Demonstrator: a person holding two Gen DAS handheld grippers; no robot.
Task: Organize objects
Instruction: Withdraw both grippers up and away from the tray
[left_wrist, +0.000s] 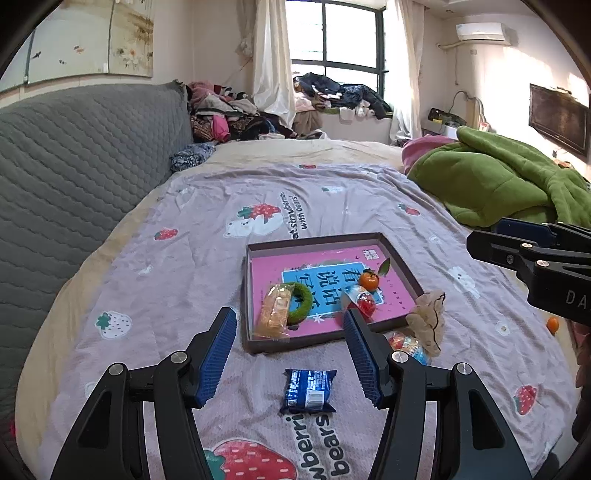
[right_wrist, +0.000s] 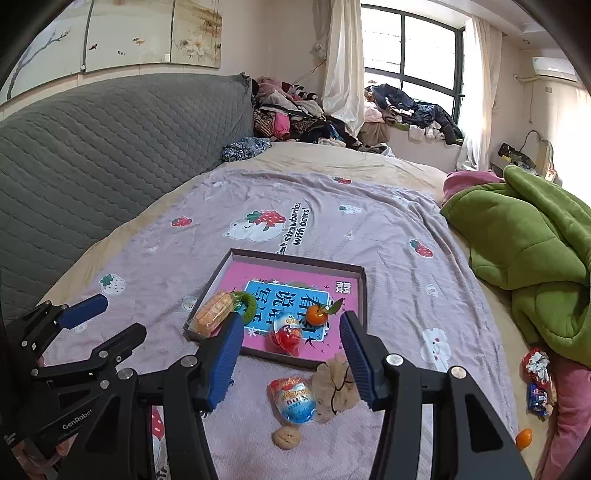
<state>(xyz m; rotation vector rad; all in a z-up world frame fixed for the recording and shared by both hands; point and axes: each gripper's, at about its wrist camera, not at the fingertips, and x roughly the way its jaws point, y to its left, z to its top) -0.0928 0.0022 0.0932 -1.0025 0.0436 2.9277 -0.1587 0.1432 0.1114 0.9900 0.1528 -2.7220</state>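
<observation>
**Both grippers held empty above the bed, tray half filled**

The shallow brown tray (left_wrist: 402, 271) lay on the strawberry-print bedsheet (left_wrist: 192, 258), near the middle of the bed. Its floor was a pink card with a blue panel of printed characters. Inside it sat a small orange with a leaf (left_wrist: 369, 279), a green ring (left_wrist: 301, 302), a yellow-orange wrapped snack (left_wrist: 275, 312) leaning against the tray's left wall, and a red egg-shaped sweet in clear wrap (right_wrist: 286, 334).

Several things were left outside the tray. A blue snack packet (left_wrist: 308, 386) lay flat on the sheet, just in front of the tray's near edge. Beside the tray's near right corner was a beige cloth piece (right_wrist: 334, 384), touching a second wrapped egg with a blue lower half (right_wrist: 293, 400). A walnut (right_wrist: 286, 437) rested a little nearer than that egg. Off to the right, a second small orange (right_wrist: 523, 438) lay near the edge of the bed, with a few wrapped sweets (right_wrist: 537, 384) close by.

The left gripper (left_wrist: 290, 363) hung above the blue packet, its jaws standing wide apart with nothing between the blue pads. The right gripper (right_wrist: 288, 363) was over the egg and cloth piece, its jaws likewise parted and gripping nothing. Each could be seen from the other's camera, side by side.

A rumpled green blanket (left_wrist: 495, 181) was heaped at the right of the bed, and a grey quilted headboard (left_wrist: 81, 155) ran along the left.
</observation>
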